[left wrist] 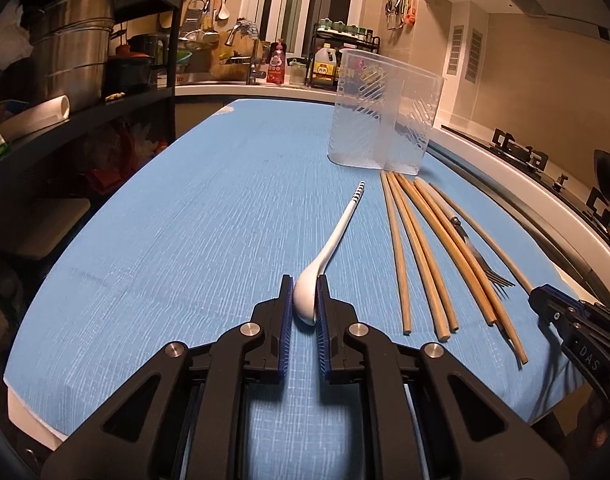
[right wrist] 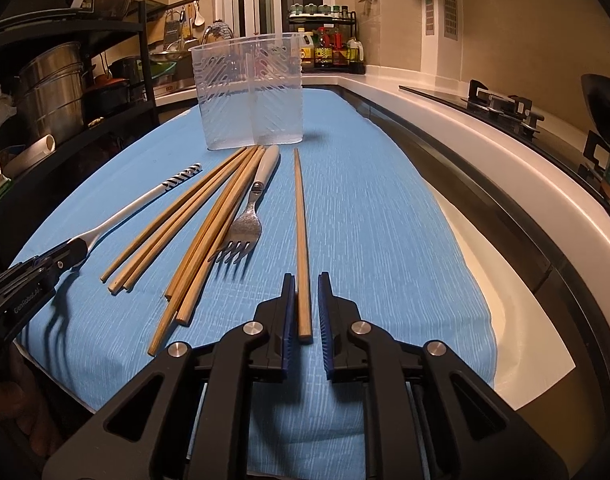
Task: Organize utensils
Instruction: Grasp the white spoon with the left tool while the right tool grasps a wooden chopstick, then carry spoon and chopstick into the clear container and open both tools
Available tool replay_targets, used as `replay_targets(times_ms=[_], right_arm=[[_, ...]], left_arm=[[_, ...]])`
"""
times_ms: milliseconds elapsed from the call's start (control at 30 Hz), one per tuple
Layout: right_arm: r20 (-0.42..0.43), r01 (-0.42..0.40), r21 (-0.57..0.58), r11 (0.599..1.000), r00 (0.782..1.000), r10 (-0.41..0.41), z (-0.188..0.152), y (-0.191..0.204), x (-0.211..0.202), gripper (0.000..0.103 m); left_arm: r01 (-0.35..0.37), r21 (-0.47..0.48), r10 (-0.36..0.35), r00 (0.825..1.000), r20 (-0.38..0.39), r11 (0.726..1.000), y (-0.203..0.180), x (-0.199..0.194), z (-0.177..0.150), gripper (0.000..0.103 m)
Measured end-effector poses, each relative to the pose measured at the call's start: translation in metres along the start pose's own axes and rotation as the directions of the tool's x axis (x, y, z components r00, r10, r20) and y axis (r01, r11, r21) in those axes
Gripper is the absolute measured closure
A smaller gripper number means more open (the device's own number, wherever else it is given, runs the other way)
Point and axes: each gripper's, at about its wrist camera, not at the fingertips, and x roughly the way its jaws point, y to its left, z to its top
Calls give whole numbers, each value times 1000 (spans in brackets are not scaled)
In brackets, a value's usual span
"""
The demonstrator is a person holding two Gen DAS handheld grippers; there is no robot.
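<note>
White spoon (left wrist: 305, 304) bowl pinched in left hand-held gripper (left wrist: 305, 300), single chopstick (right wrist: 301, 240) between right hand-held gripper (right wrist: 306, 300) fingers

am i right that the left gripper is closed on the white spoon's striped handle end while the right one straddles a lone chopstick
Not quite: the left gripper is closed on the white spoon at its bowl, not the striped end, as the left wrist view shows. The right gripper does straddle a lone chopstick.
</note>
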Motion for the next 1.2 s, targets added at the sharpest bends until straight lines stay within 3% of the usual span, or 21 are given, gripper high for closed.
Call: replay_targets(times_ms=[700,1200], right_arm=[[4,17,-30,999,1000,-17,3,6,-2,97],[149,40,-82,996,989,-27,53,5,-70,97]], left_arm=[[-10,37,7,998,69,999,-3,-2,-8,92],[29,55,-39,984,172,998,2,-47,24,92]])
